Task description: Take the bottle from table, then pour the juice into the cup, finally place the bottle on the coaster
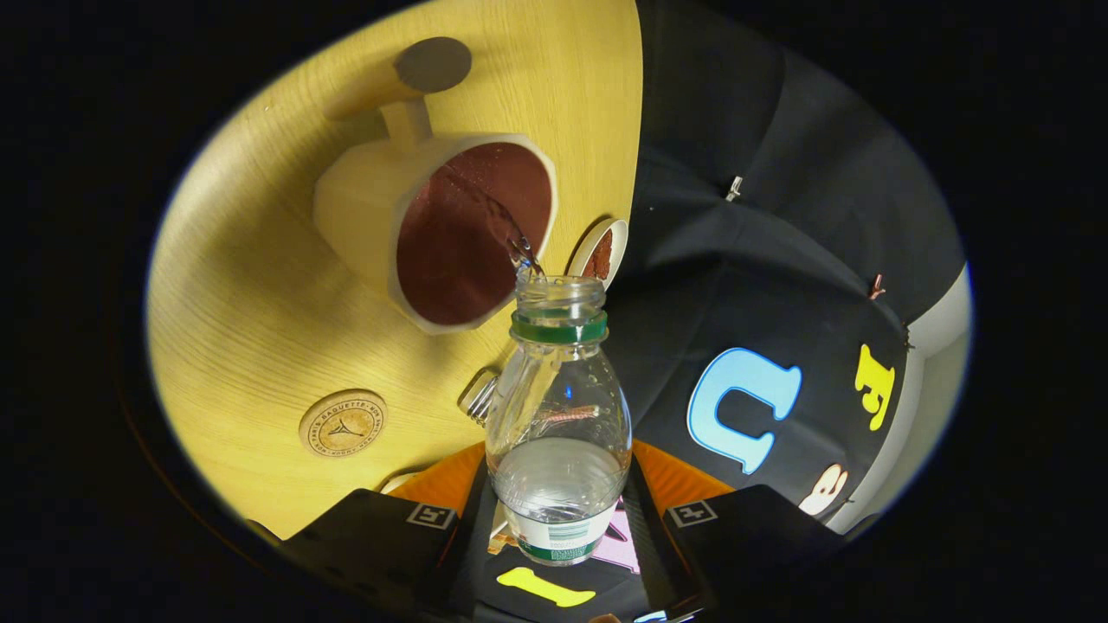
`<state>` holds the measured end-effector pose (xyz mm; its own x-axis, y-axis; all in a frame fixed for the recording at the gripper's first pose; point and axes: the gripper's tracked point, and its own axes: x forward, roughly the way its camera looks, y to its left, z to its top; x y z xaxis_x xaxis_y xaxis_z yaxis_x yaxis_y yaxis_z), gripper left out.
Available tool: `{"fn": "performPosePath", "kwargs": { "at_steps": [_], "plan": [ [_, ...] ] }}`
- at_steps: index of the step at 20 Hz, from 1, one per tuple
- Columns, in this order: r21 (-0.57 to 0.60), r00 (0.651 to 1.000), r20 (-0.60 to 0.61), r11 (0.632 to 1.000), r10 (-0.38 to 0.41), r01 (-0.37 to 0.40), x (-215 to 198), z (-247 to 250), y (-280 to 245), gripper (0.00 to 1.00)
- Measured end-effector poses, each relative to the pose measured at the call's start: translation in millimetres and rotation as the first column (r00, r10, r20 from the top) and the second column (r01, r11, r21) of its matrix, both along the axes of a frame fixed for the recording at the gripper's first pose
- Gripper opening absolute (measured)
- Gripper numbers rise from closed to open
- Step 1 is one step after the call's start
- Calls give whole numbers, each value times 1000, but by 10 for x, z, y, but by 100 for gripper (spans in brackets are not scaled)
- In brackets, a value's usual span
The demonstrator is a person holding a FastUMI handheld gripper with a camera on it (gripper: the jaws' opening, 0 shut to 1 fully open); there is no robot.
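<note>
I have the bottle (558,424) clamped between my two fingers (381,528), low on its body near the label, so my gripper (558,541) is closed on it. It is tipped forward over the table (251,294), its open mouth right at the rim of the cup (450,234), and a thin clear stream runs from the mouth into the cup's dark red inside. The bottle is clear thin plastic, so I judge it will give if I squeeze hard; a firm but modest grip suits it. About a third of the liquid sits near the base, so it is light and the weight shifts as I tilt. The smooth wall may be slippery; holding low on the labelled part seems the safest place. The round coaster (343,422) lies on the table, beside the bottle and nearer to me than the cup, well apart from it
</note>
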<state>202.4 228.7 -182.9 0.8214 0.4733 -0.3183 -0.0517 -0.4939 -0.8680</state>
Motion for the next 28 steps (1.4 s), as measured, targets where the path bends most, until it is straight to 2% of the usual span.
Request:
{"fn": "performPosePath", "kwargs": {
  "at_steps": [5, 22, 28],
  "plan": [
    [-40, 1000, 15, 999, 12, -11, 39, 20, 13, 73],
    [-219, 985, 95, 968, 146, -122, -23, 171, 202, 73],
    [-257, 985, 106, 960, 137, -106, -40, 164, 168, 73]
  ]
}}
